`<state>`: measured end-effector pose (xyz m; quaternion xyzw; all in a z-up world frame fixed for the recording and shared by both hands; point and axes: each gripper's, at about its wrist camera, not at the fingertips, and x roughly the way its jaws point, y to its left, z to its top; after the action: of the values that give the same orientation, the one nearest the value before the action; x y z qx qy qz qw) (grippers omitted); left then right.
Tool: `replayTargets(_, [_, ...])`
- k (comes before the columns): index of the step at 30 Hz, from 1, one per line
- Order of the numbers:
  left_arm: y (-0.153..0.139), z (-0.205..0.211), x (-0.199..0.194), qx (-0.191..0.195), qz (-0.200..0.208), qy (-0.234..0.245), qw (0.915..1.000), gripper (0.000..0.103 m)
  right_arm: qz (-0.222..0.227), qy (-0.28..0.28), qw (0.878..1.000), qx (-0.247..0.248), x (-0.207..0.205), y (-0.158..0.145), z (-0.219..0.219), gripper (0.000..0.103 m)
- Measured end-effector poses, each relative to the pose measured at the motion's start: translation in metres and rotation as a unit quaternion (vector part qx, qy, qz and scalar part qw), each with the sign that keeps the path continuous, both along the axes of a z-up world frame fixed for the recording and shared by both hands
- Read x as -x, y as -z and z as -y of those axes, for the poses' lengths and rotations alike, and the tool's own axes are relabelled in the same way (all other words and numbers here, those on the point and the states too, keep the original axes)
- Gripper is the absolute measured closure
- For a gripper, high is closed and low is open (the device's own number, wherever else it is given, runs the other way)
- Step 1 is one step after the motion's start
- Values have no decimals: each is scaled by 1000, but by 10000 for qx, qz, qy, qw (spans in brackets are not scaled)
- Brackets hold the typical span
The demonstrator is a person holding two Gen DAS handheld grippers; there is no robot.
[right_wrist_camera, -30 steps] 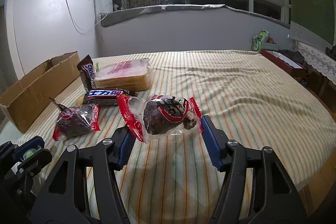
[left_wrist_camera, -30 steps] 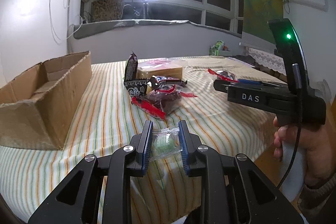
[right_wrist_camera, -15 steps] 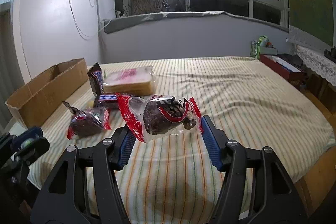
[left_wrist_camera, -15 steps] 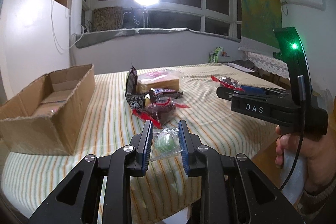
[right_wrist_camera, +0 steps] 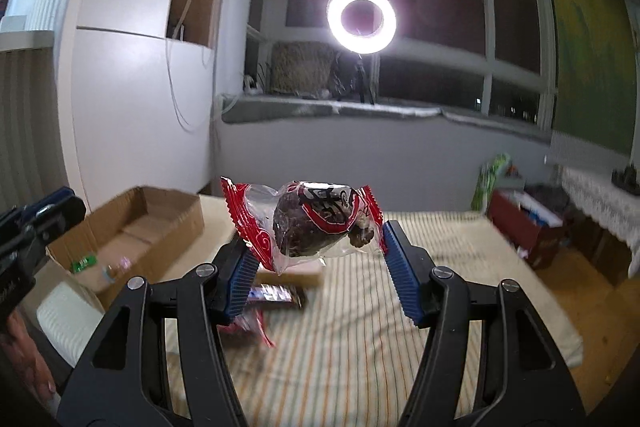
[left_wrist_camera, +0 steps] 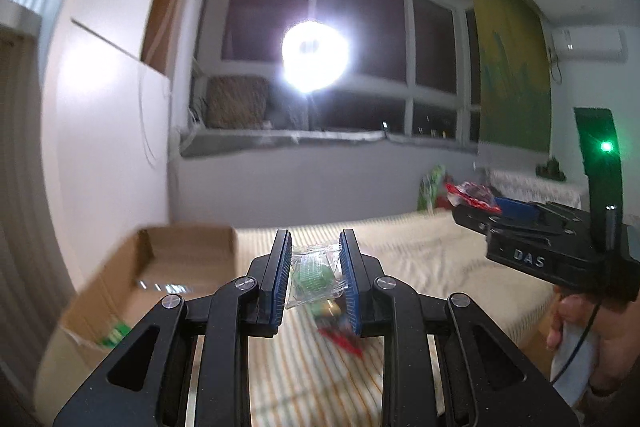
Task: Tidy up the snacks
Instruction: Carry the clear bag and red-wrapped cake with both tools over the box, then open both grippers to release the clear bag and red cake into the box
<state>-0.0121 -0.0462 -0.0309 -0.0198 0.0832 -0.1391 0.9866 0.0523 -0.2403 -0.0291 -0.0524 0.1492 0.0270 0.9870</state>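
Note:
My left gripper (left_wrist_camera: 315, 267) is shut on a small clear-wrapped green candy (left_wrist_camera: 314, 273), held high above the striped table. My right gripper (right_wrist_camera: 320, 251) is shut on a red-edged clear packet with a dark cake (right_wrist_camera: 308, 223), also lifted high; it shows at the right of the left wrist view (left_wrist_camera: 472, 197). An open cardboard box (right_wrist_camera: 132, 223) stands at the table's left, with a green packet (right_wrist_camera: 85, 261) and small sweets inside. It also shows in the left wrist view (left_wrist_camera: 160, 267). More snacks, a dark bar (right_wrist_camera: 276, 297) and a red packet (left_wrist_camera: 340, 337), lie on the table below.
The striped tablecloth (right_wrist_camera: 360, 339) covers the table. A ring light (right_wrist_camera: 362, 19) shines at the window. A red box (right_wrist_camera: 528, 223) and green bag (right_wrist_camera: 490, 175) stand on the floor at the right. White wall and cupboard are behind the box.
Both grippers have risen and tilted upward with their snacks still held. The view has swung toward the cardboard box, which now lies closer below left.

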Motion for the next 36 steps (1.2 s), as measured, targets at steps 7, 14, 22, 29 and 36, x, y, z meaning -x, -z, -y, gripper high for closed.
replayTargets(7, [-15, -34, 2, 231, 227, -213, 9992, 81, 34, -277, 9993, 236, -11, -15, -43, 41])
replayTargets(14, [-8, -68, 1, 402, 223, -494, 9977, 81, -154, -645, 9969, 423, -21, -5, -89, 41])
replayTargets(22, [7, -125, 9, 488, 67, -1236, 9911, 81, -342, -1387, 9884, 510, -37, 10, -156, 41])
replayTargets(29, [2, -162, 16, 522, 114, -1836, 9815, 81, -309, -1894, 9804, 447, -43, 12, -194, 41])
replayTargets(36, [-10, -147, -1, 417, 287, -1622, 9855, 81, -455, -2008, 9776, 431, -47, 25, -202, 40])
